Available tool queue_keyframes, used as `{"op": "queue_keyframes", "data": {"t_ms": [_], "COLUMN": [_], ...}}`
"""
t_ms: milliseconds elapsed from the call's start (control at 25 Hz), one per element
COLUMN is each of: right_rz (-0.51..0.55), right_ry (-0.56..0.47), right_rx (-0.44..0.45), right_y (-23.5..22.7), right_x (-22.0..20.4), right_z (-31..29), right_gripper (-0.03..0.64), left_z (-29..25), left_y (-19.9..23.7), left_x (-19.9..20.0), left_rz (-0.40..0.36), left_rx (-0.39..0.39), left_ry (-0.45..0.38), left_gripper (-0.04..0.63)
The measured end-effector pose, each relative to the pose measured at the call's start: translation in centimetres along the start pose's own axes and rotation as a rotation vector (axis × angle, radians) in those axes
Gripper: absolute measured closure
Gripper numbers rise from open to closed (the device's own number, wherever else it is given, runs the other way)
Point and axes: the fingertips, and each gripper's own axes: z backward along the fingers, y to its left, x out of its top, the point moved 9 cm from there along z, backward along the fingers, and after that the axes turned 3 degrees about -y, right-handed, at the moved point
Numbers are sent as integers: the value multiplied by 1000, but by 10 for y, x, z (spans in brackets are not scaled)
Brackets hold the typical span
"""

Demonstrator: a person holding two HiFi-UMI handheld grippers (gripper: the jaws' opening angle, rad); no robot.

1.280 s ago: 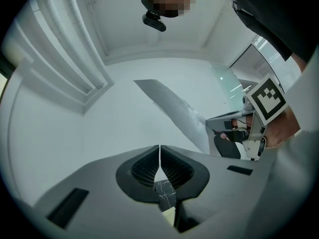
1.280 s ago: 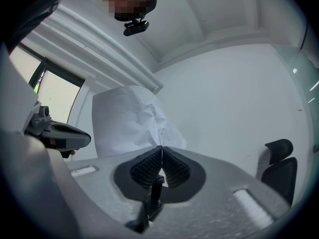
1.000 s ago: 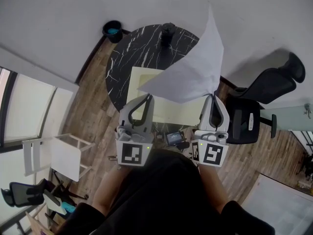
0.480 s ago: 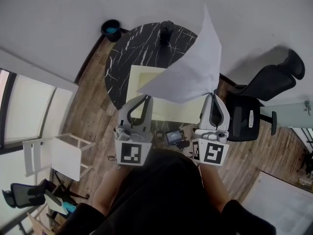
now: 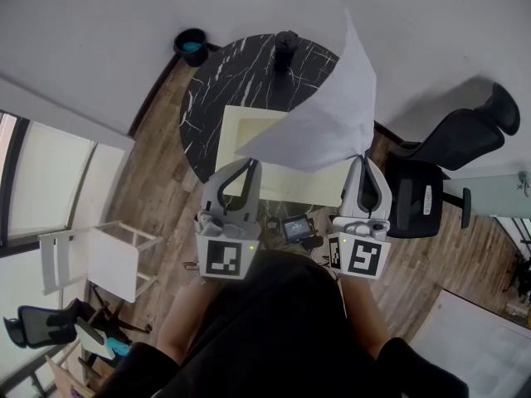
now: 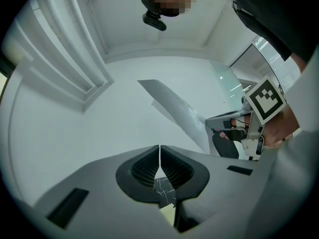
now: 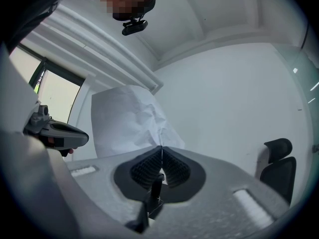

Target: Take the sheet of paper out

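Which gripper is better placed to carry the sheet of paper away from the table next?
Right, probably. The right gripper is shut on a corner of the sheet of paper, which is held up above the round table. The left gripper is shut on nothing, apart from the sheet.

The sheet of paper (image 5: pixel 332 114) hid the counter's (image 5: pixel 224 81) right edge and part of the yellow pad (image 5: pixel 241 131); a dark object (image 5: pixel 286 41) at the far edge was too small to identify.
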Motion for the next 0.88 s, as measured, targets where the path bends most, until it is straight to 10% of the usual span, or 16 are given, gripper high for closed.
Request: {"op": "queue_keyframes", "data": {"t_ms": [880], "right_rz": [10], "right_ry": [19], "right_rx": [9], "right_y": [-2], "right_x": [-7], "right_z": [1], "right_gripper": [620], "left_z": [-1], "left_y": [-2], "left_x": [-2], "left_rz": [2], "left_rx": [3], "left_ry": [1], "left_gripper": [588]}}
